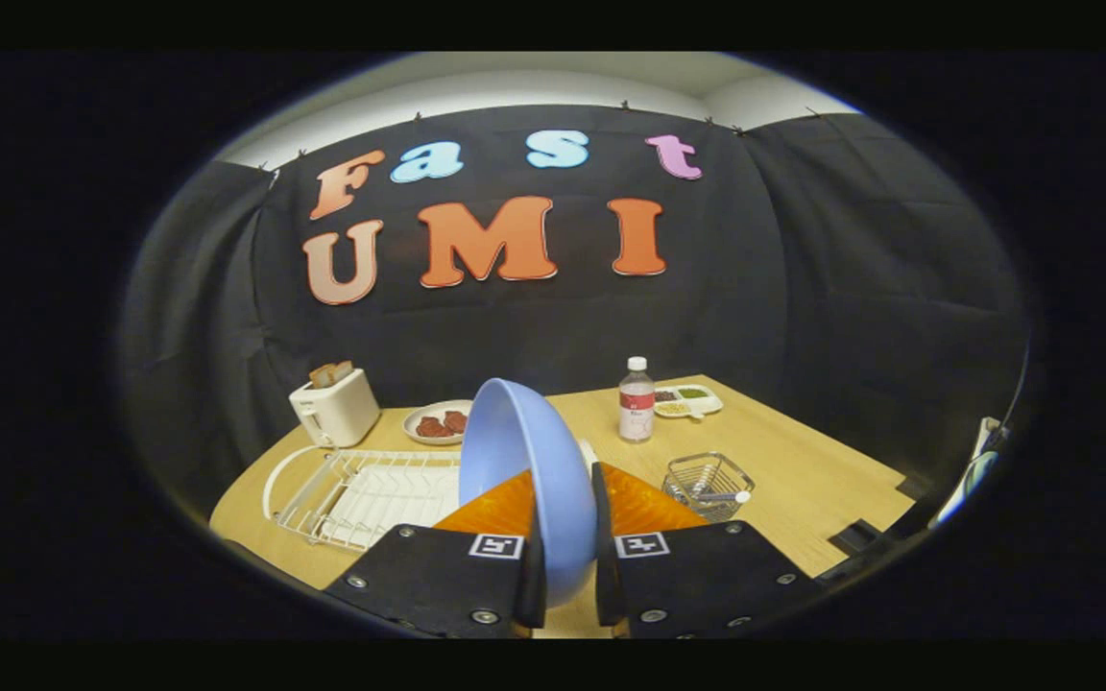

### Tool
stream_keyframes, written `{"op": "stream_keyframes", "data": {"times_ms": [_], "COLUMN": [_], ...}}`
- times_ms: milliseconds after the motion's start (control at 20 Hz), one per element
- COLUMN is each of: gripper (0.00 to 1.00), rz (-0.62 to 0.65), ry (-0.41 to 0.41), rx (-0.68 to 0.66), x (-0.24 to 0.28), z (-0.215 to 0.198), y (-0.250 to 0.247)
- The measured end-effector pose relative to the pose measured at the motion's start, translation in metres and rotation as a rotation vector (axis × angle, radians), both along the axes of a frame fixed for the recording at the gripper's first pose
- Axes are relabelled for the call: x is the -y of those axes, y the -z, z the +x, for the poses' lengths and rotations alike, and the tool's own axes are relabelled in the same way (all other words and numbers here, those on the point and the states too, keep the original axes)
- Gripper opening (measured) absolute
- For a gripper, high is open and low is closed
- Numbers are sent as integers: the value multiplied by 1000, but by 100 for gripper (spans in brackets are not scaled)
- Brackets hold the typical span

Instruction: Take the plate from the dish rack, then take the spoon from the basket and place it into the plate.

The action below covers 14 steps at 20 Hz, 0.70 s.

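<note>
1. The gripper (569, 566) is pinching a smooth, pale blue plate (524, 480) between its two black fingers (531, 576), the jaws closed down to the plate's thin edge so both pads are pressing on it.
2. The plate is standing on edge, rounded and glossy, rising from between the fingers and tilting a little to the left; it is hanging above the table (803, 470) rather than sitting in the rack.
3. Orange faceted panels are showing behind the fingers on either side of the plate.
4. The white wire dish rack (371, 494) is lying on the light wooden table to the left of the fingers, its thin rods forming a grid over a white tray.
5. The small wire basket (707, 485) is sitting to the right, just beyond the right finger, and a spoon (721, 497) with a white rounded end is resting in it; its material is hard to make out at this size.
6. Farther back, a boxy white toaster (334, 408) is holding slices of bread at the far left.
7. Beside it a round plate of reddish-brown pieces (438, 422) is lying flat.
8. A clear plastic bottle (637, 401) with a white cap is standing upright at the far middle, and a white divided tray (689, 400) of small foods is lying just right of it.
</note>
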<state>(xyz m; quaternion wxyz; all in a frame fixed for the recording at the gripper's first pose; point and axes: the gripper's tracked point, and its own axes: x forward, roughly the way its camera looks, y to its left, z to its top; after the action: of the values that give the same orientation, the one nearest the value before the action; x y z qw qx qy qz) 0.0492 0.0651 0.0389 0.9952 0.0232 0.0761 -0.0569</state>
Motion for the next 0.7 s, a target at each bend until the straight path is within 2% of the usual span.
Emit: {"op": "stream_keyframes", "data": {"times_ms": [350,700], "gripper": [20,20], "rz": [151,348], "ry": [-79,-158], "rx": [-38,-120], "x": [3,-1], "z": [-48,-85], "y": [36,94]}}
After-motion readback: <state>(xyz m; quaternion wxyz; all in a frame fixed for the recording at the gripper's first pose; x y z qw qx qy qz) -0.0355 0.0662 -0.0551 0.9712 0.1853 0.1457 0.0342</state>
